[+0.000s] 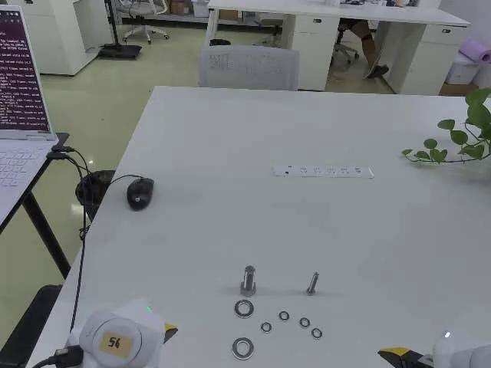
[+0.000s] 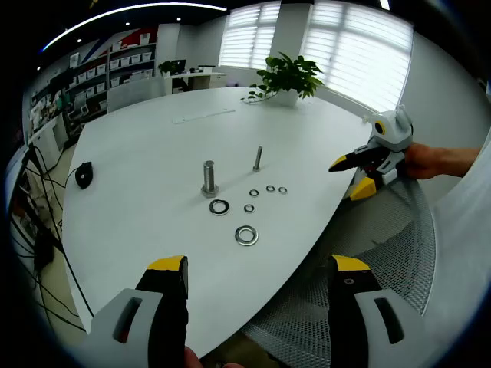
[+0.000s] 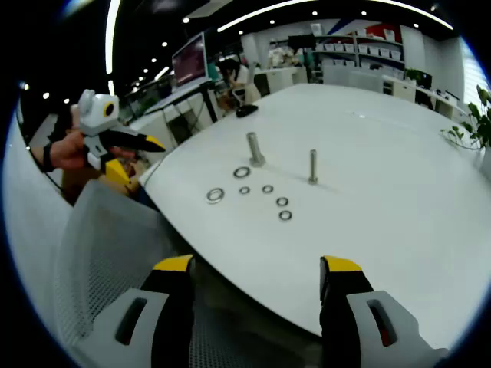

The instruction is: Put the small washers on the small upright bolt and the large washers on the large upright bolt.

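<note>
Left tongs (image 2: 259, 264) and right tongs (image 3: 257, 264) spread empty, washers (image 1: 244, 308) loose by bolts (image 1: 248, 280), mouse (image 1: 140, 192) in head view

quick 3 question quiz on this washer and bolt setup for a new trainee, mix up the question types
1. True or false: in the head view, the large bolt stands left of the small bolt.
2. How many small washers lie on the table? A) two B) four C) six
3. Fill in: the left gripper and the right gripper are both ____ and hold nothing.

Key: 1 true; 2 B; 3 open.
</note>
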Action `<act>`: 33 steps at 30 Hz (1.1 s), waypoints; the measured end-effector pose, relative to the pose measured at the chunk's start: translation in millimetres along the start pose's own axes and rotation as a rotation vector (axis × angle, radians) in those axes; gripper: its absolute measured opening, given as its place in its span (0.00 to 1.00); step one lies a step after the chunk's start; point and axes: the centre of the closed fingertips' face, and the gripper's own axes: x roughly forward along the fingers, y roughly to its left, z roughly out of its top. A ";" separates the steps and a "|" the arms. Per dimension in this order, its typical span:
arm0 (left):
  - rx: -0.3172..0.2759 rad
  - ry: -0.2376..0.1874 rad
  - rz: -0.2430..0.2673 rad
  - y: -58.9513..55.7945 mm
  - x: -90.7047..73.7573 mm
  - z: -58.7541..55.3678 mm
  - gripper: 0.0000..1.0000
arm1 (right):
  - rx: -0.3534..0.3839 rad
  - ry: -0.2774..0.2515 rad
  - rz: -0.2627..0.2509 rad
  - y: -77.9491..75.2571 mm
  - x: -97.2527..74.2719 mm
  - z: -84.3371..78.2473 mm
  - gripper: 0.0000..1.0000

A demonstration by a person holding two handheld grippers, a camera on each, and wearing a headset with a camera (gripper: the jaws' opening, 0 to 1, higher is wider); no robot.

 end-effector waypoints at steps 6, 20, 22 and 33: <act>-0.012 -0.008 0.011 2.8 -3.2 0.6 0.74 | -0.008 -0.004 0.009 1.3 4.1 5.2 0.65; 0.000 -0.006 0.014 4.6 -5.7 4.7 0.74 | -0.016 -0.003 0.023 4.2 6.8 5.9 0.65; 0.002 -0.004 0.012 4.3 -5.0 4.4 0.74 | -0.011 -0.002 0.022 3.7 6.0 4.2 0.65; 0.008 -0.001 0.001 0.7 -3.1 3.9 0.74 | -0.005 0.009 0.018 4.1 4.0 -2.4 0.65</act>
